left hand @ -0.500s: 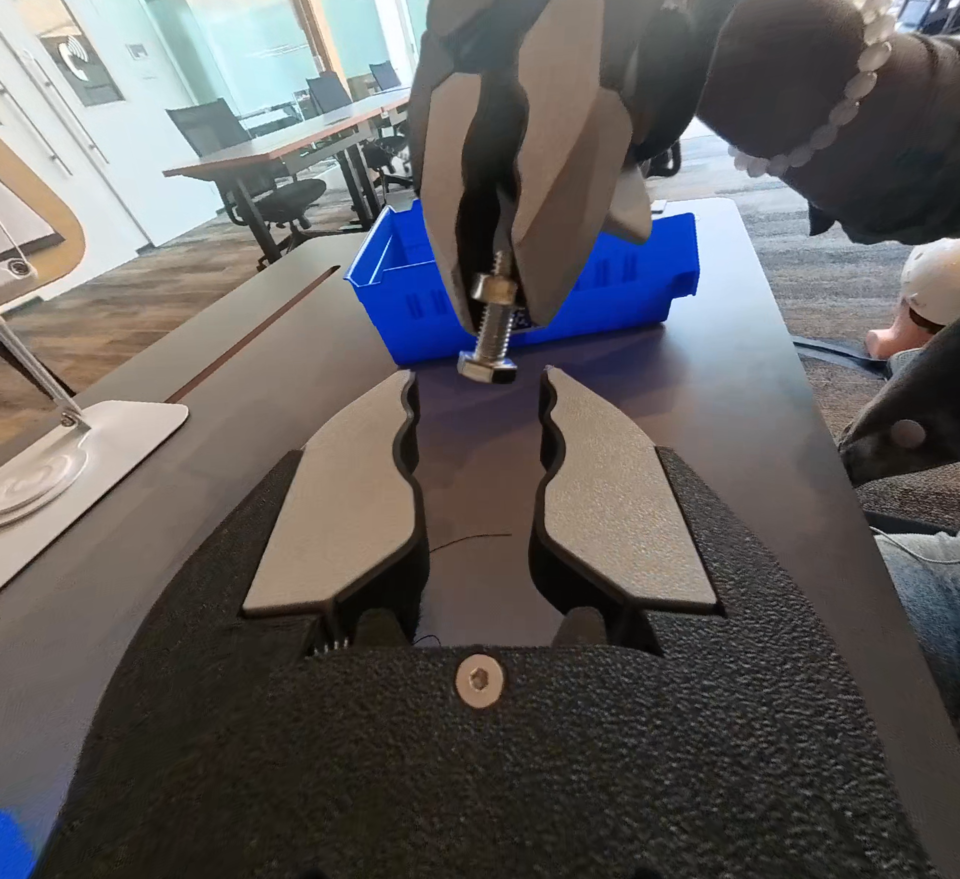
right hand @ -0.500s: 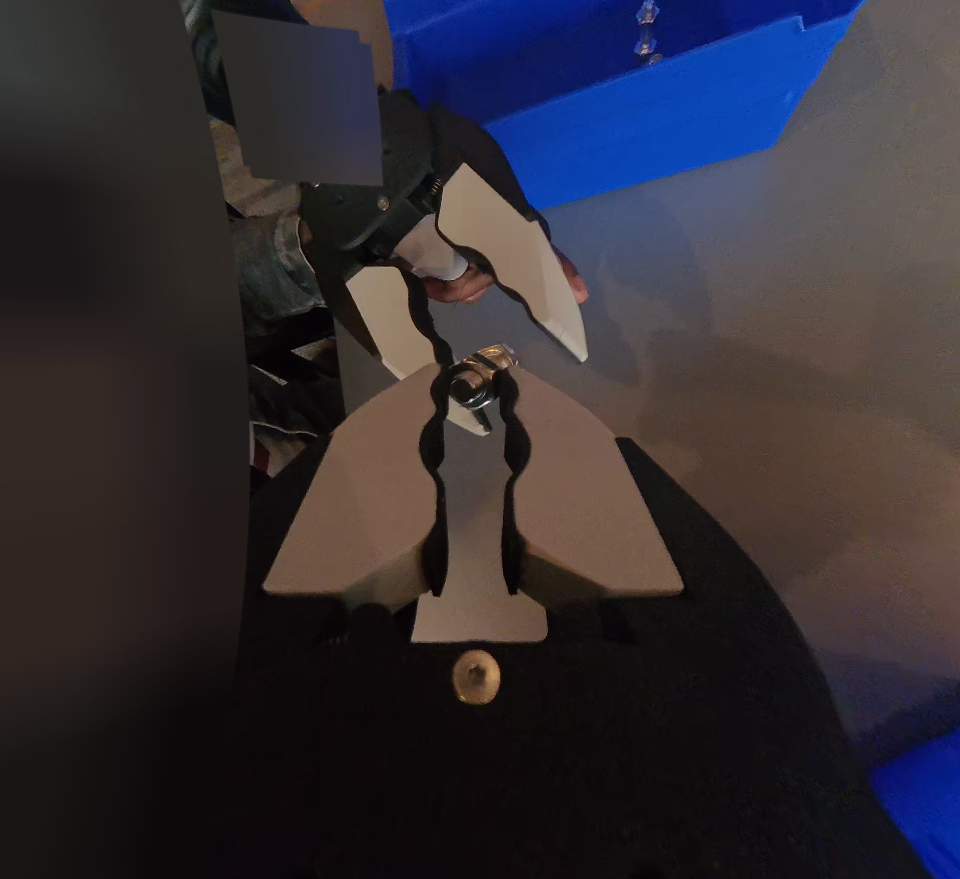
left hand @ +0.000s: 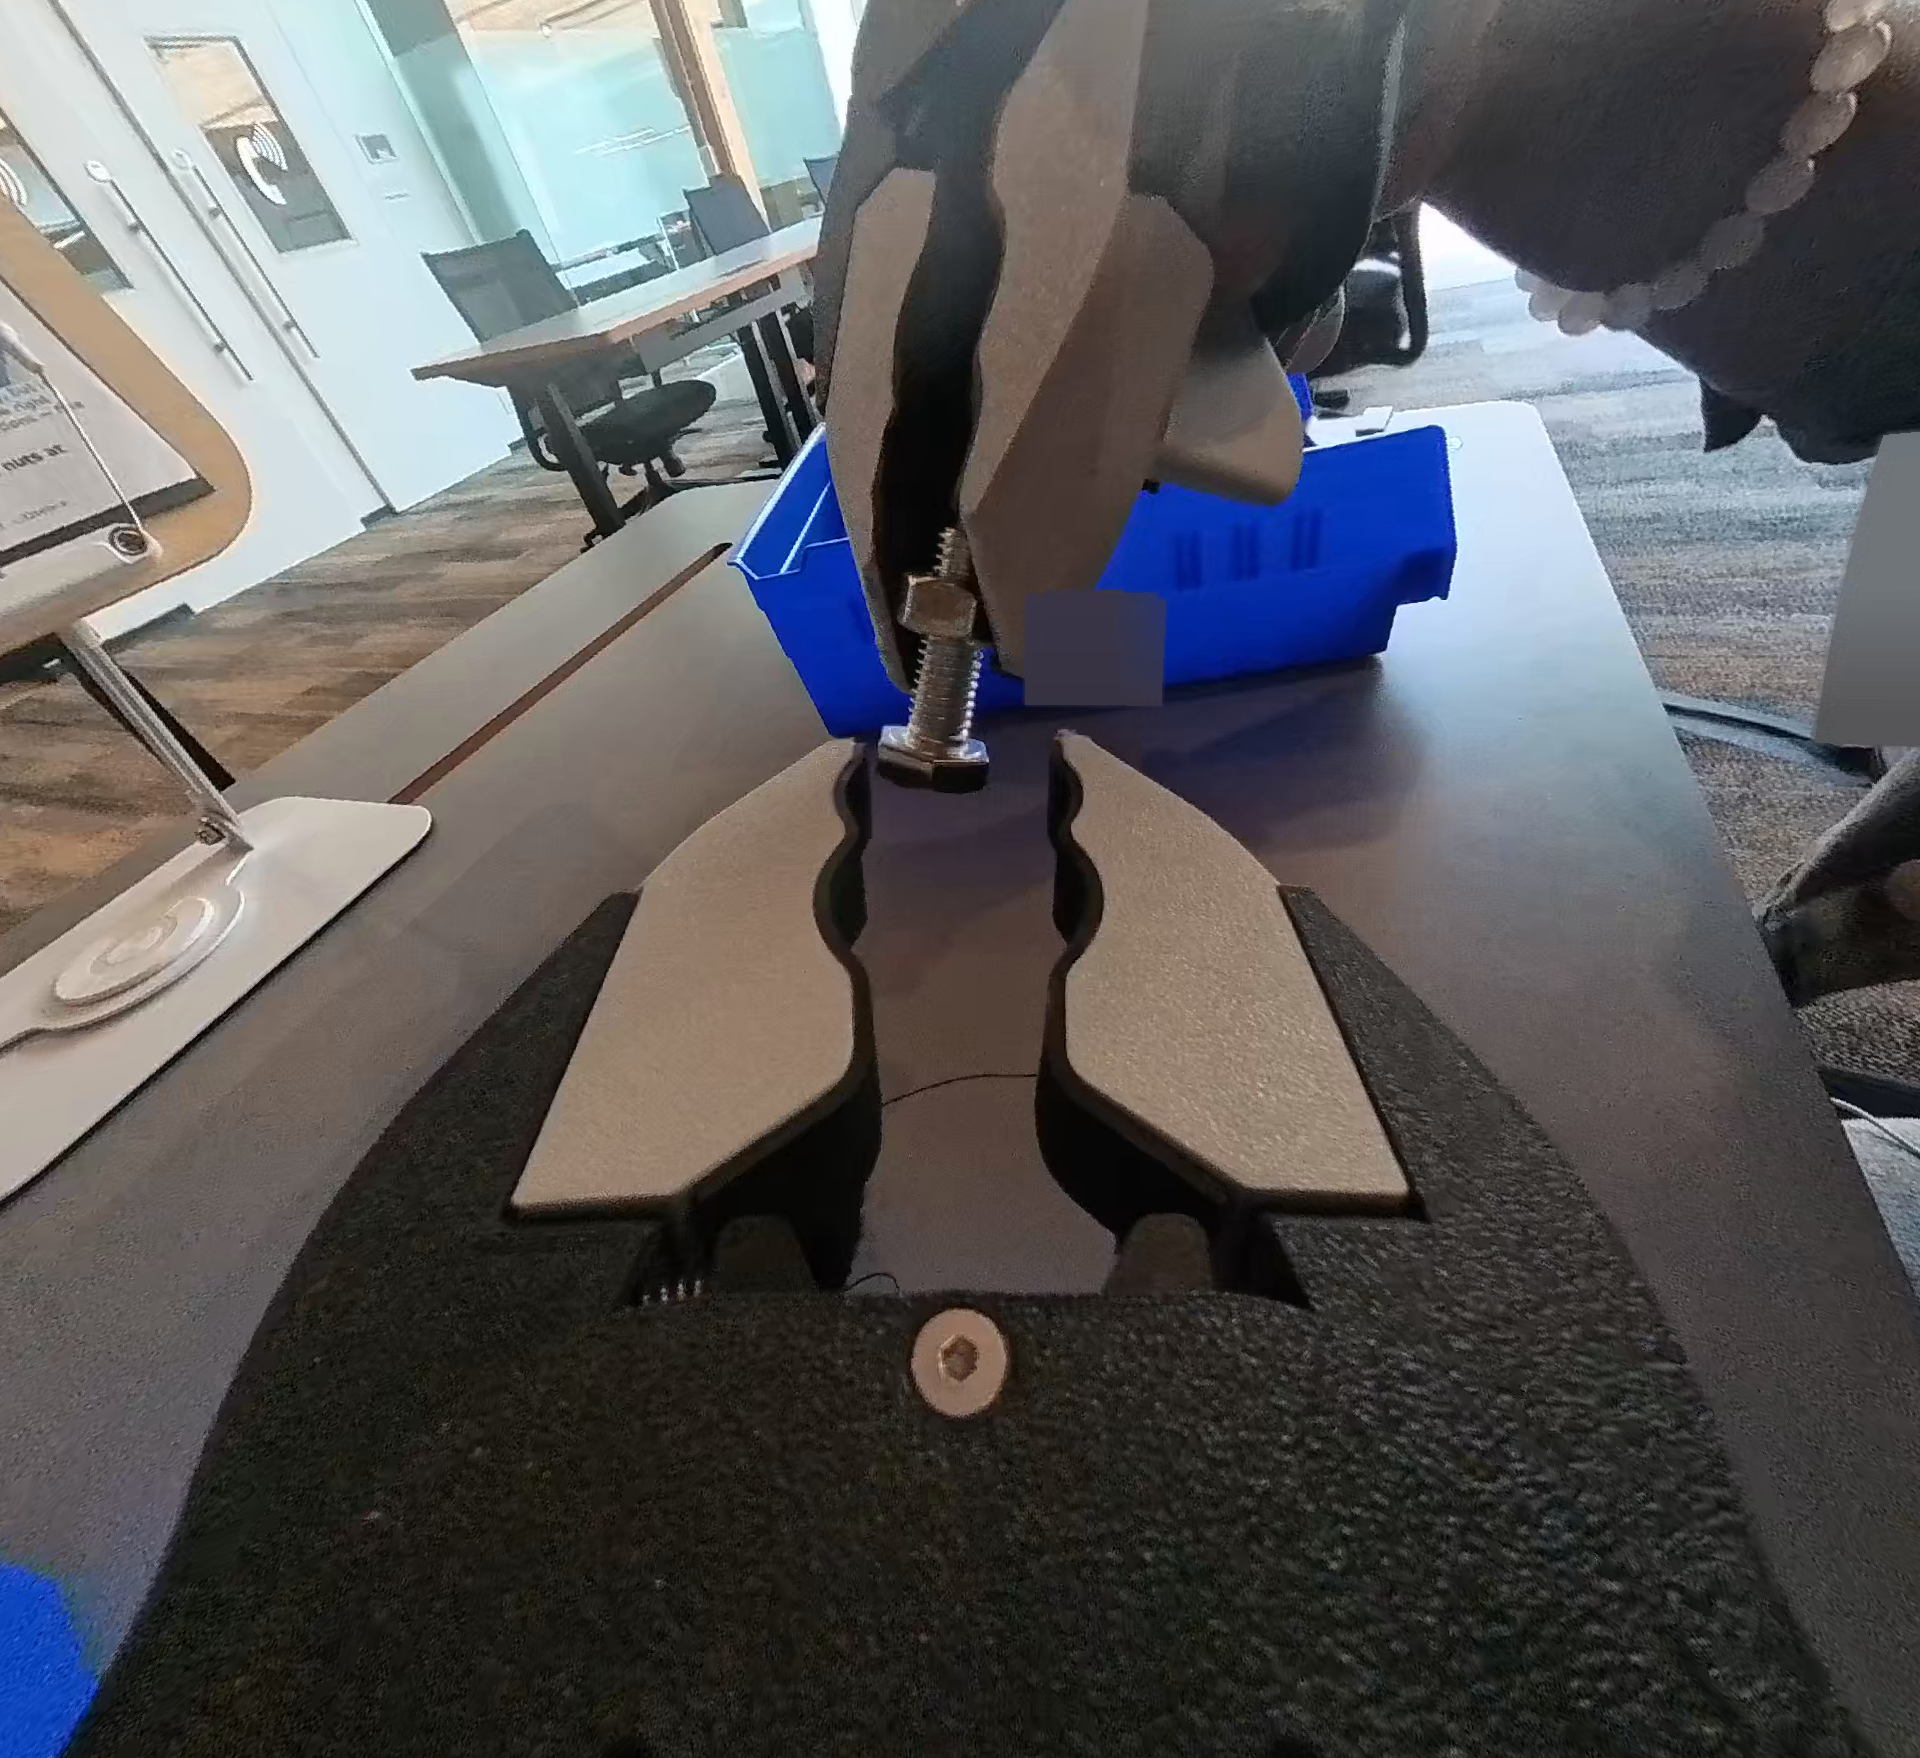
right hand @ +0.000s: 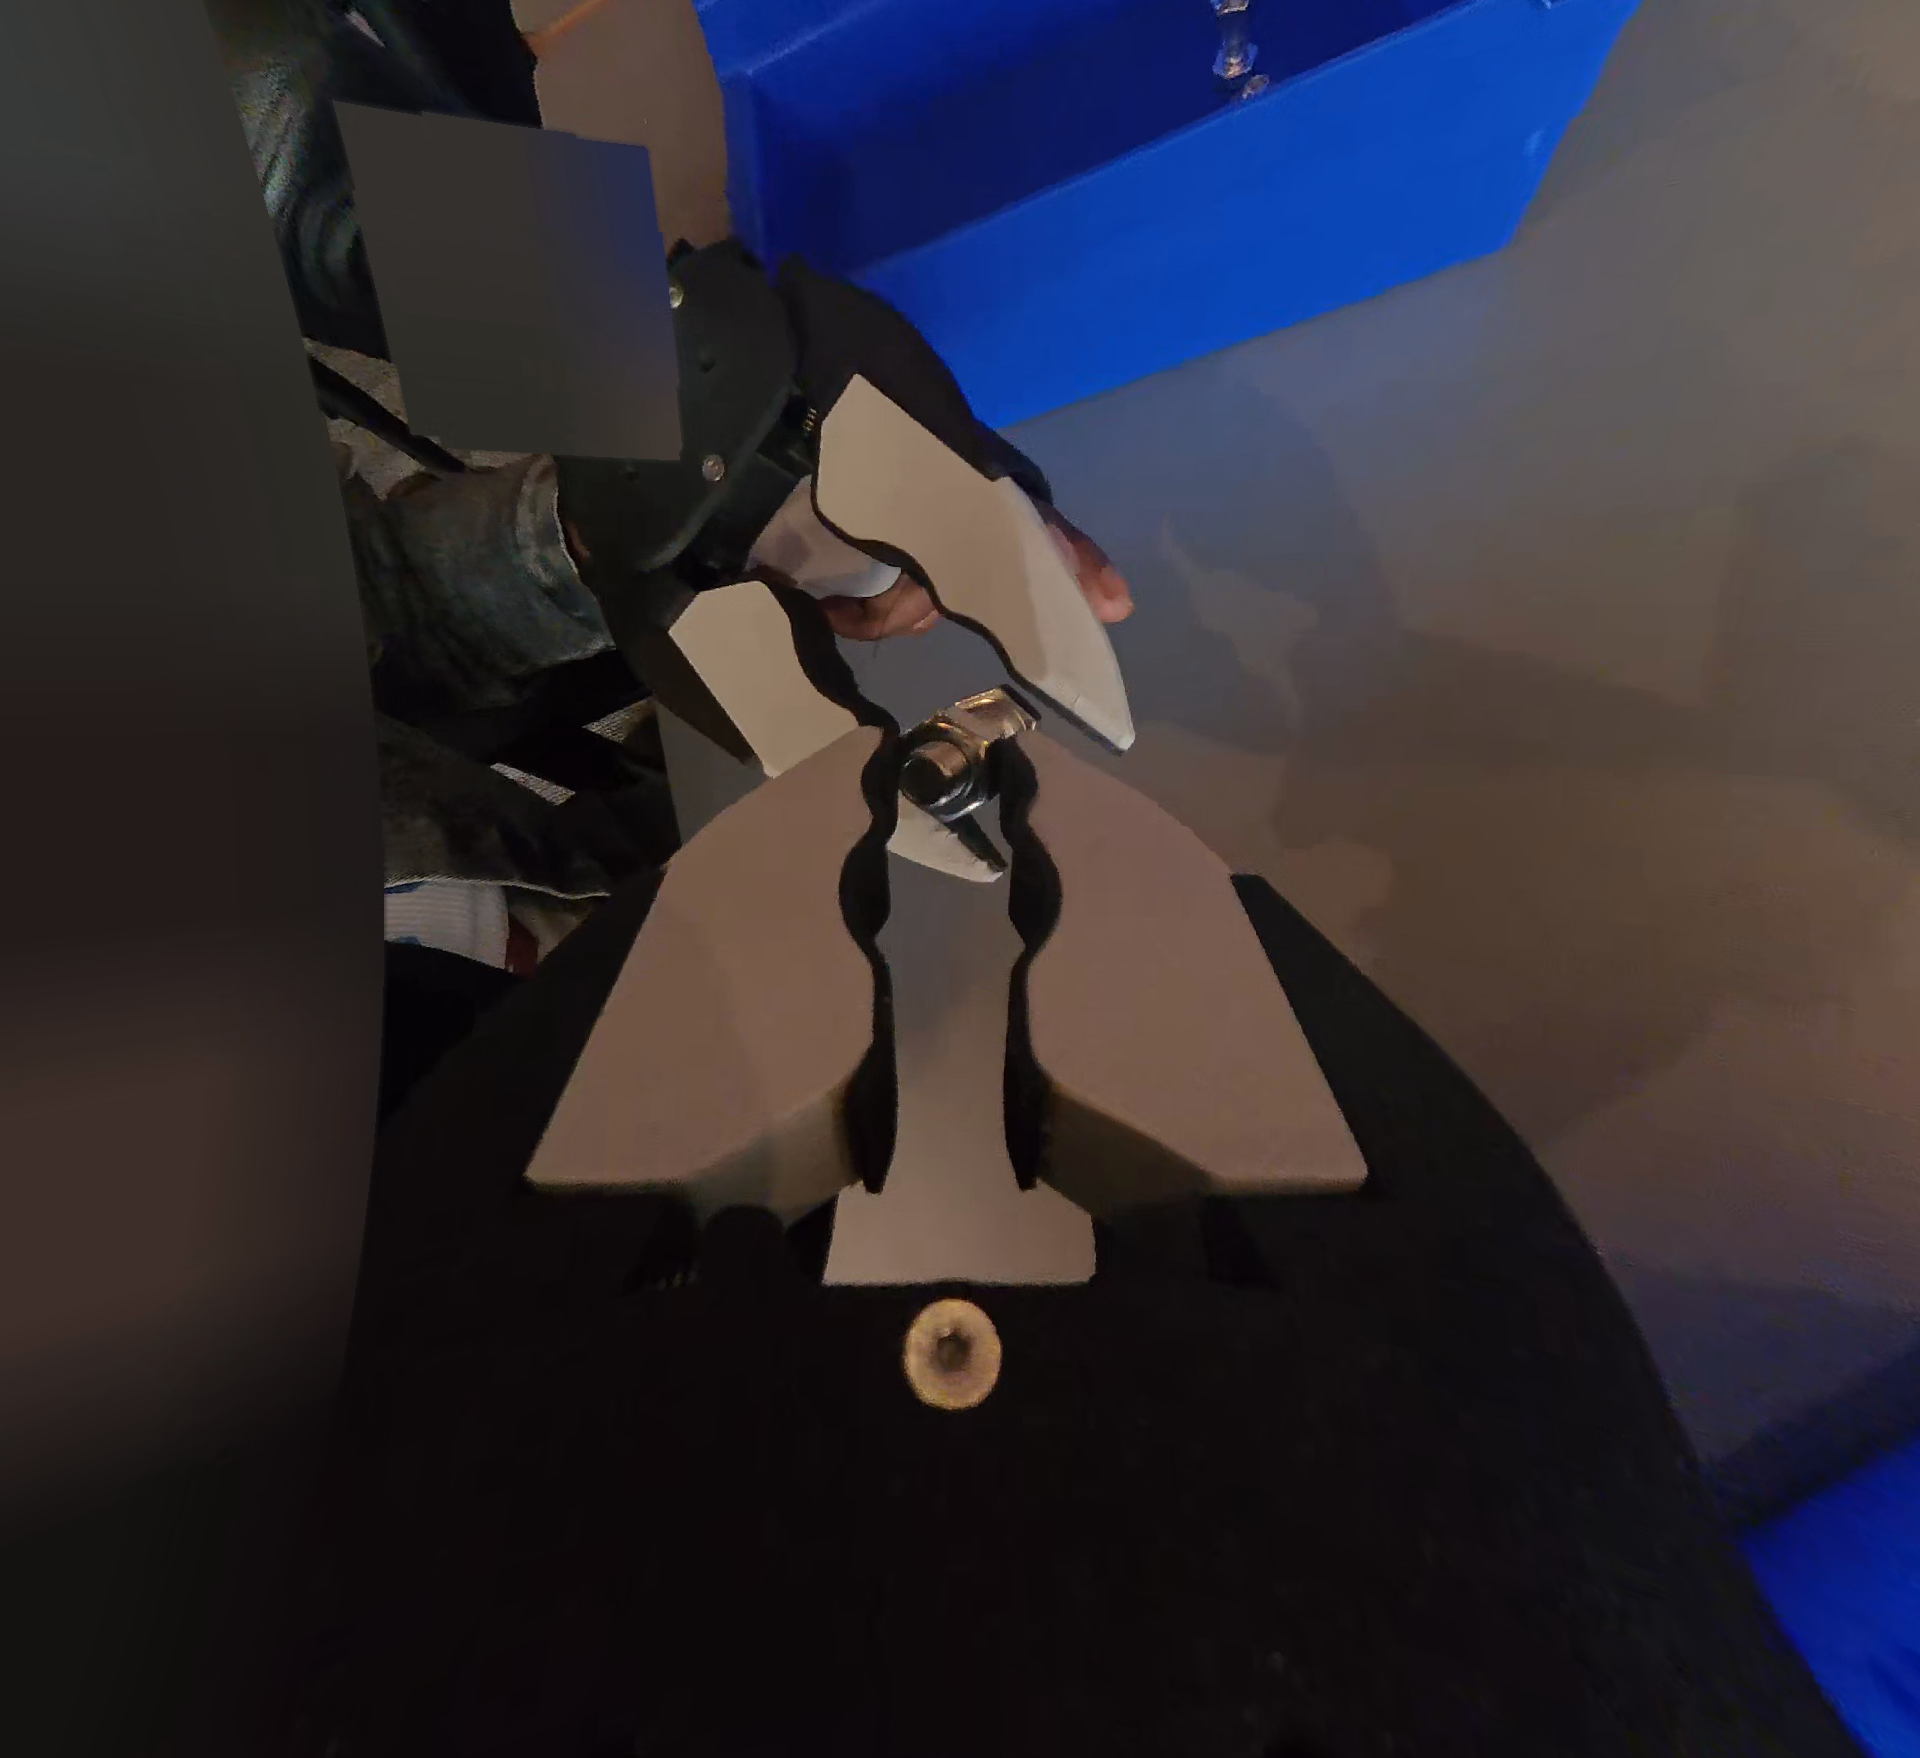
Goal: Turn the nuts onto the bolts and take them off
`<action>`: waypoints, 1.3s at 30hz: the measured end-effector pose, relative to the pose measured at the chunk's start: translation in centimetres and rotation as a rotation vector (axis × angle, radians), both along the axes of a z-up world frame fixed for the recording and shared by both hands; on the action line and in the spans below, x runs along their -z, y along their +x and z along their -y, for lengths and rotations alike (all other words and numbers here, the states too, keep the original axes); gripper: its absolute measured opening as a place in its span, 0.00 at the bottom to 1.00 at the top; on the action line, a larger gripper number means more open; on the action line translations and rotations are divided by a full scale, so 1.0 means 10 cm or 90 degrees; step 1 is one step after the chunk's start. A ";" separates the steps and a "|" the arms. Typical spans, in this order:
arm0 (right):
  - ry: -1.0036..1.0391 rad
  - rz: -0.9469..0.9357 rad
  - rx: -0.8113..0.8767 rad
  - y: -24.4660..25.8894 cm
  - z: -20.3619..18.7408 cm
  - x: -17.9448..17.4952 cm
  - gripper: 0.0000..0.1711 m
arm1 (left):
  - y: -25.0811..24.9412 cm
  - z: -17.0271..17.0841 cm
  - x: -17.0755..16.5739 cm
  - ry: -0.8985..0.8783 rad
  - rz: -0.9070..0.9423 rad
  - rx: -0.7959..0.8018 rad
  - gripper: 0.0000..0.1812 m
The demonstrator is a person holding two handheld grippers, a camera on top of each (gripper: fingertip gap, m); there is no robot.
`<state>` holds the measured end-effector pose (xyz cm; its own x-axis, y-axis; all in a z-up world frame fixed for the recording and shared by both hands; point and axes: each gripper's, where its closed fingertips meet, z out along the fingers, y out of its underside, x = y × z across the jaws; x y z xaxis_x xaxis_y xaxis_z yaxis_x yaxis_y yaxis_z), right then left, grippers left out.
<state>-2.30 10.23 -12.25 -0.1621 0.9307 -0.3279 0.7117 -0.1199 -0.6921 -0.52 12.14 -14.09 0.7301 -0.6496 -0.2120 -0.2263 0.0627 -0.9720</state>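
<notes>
A steel bolt (left hand: 940, 685) hangs head down over the dark table (left hand: 1403, 877), with a hex nut (left hand: 938, 612) on its thread. My right gripper (left hand: 940, 659) comes down from above and is shut on the nut. My left gripper (left hand: 961, 750) is open, and the bolt's head (left hand: 932, 766) sits between its fingertips, close to the left one. In the right wrist view my right gripper (right hand: 951, 752) grips the nut (right hand: 940, 773) end-on. The left gripper's open fingers (right hand: 966, 545) reach in from beyond it.
A blue bin (left hand: 1299, 586) stands on the table just behind the bolt. In the right wrist view the bin (right hand: 1143, 274) holds another bolt with nuts (right hand: 1233, 35). A tablet stand (left hand: 208, 877) is at the left. A second blue bin's corner (right hand: 1849, 1604) shows at the lower right. Only a small space, under 4 cm, lies between the two pairs of fingers.
My left gripper's fingers have closed in a little around the bolt's head. The right gripper still holds the nut and bolt in almost the same place.
</notes>
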 end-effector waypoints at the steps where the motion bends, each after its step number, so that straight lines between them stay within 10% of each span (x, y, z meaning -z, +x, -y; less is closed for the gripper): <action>1: -0.001 0.003 -0.001 0.00 0.01 0.01 0.10 | -0.01 0.00 -0.01 0.005 0.003 -0.002 0.17; 21: -0.011 -0.013 -0.004 -0.04 0.05 -0.01 0.11 | -0.01 0.04 -0.06 -0.003 0.041 0.017 0.10; 26: 0.049 -0.095 -0.004 -0.02 0.02 -0.11 0.36 | 0.00 0.08 -0.10 -0.034 0.110 0.054 0.10; 30: 0.145 -0.281 0.061 -0.03 -0.03 -0.27 0.50 | -0.01 0.07 -0.19 -0.055 0.210 0.077 0.10; 39: 0.207 -0.443 0.346 -0.06 -0.09 -0.21 0.35 | -0.12 -0.05 -0.17 -0.006 0.258 -0.039 0.10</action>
